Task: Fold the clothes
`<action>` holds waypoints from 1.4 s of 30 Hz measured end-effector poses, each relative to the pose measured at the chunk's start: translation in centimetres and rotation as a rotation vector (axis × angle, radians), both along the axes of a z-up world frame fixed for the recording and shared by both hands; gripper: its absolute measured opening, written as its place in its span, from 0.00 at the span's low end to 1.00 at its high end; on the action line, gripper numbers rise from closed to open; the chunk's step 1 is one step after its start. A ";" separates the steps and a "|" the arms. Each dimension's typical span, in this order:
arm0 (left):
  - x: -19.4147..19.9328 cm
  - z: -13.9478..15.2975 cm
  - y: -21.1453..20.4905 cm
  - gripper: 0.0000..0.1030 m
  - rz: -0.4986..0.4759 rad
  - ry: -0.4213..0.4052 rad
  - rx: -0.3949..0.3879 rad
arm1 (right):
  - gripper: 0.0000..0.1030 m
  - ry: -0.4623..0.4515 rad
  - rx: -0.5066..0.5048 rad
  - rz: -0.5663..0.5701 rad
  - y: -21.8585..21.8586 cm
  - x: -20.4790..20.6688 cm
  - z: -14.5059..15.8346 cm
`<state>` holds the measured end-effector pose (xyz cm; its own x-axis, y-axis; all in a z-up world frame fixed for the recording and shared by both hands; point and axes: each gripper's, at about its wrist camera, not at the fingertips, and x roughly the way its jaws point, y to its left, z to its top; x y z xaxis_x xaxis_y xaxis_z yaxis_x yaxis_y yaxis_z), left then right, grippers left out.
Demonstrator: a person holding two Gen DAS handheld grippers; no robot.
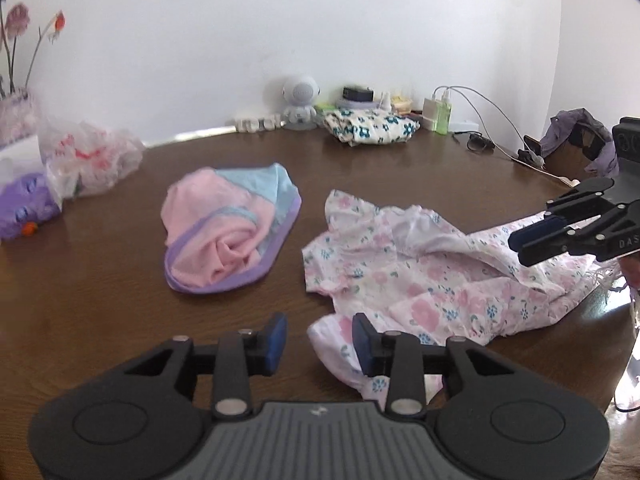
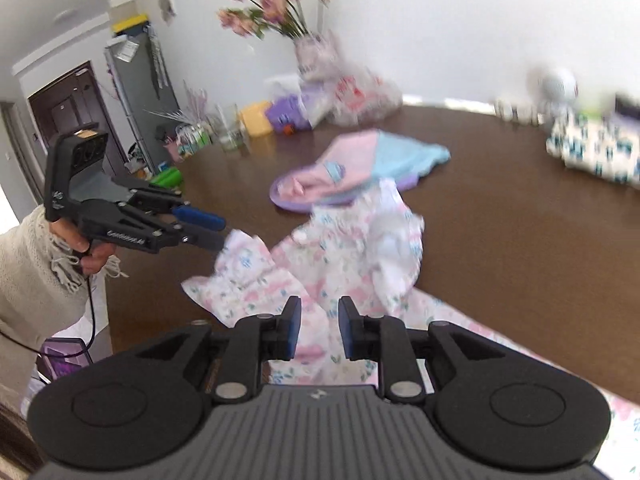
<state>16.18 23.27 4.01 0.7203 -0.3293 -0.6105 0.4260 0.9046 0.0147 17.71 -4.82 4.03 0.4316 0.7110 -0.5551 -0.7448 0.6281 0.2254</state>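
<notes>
Here the dark wooden worktop [image 1: 120, 280] meets a white wall [image 1: 240, 40], flowers [image 2: 264, 0] nearby; both grippers, left gripper [image 1: 319, 338] and right gripper [image 2: 319, 328], hold jaws open over the floral garment [image 1: 440, 280].

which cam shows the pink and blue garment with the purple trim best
The left wrist view: the crumpled pink and blue garment with purple trim lies sharp and whole on the brown wooden table. In the right wrist view it is blurred and partly hidden behind the white floral garment.

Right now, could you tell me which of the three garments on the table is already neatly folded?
The blue-flowered white garment at the table's far edge, beside the small white robot figure; the pink floral garment and pink-blue garment lie crumpled.
</notes>
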 end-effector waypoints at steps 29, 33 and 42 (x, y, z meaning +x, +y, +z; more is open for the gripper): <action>-1.2 0.4 -4.5 0.40 -0.086 -0.025 0.066 | 0.47 0.057 -0.013 -0.004 1.4 1.5 2.6; -0.9 0.4 -5.5 0.38 -0.113 -0.005 0.078 | 0.80 0.153 -0.051 -0.044 2.2 8.0 3.3; -1.6 -1.7 -5.2 0.24 -0.115 0.093 0.017 | 0.80 0.500 0.042 -0.070 4.4 17.0 -3.3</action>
<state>14.59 18.03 2.30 0.6184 -0.3959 -0.6788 0.5273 0.8495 -0.0150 34.66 -0.43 0.72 0.1677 0.7163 -0.6774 -0.4955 0.6552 0.5702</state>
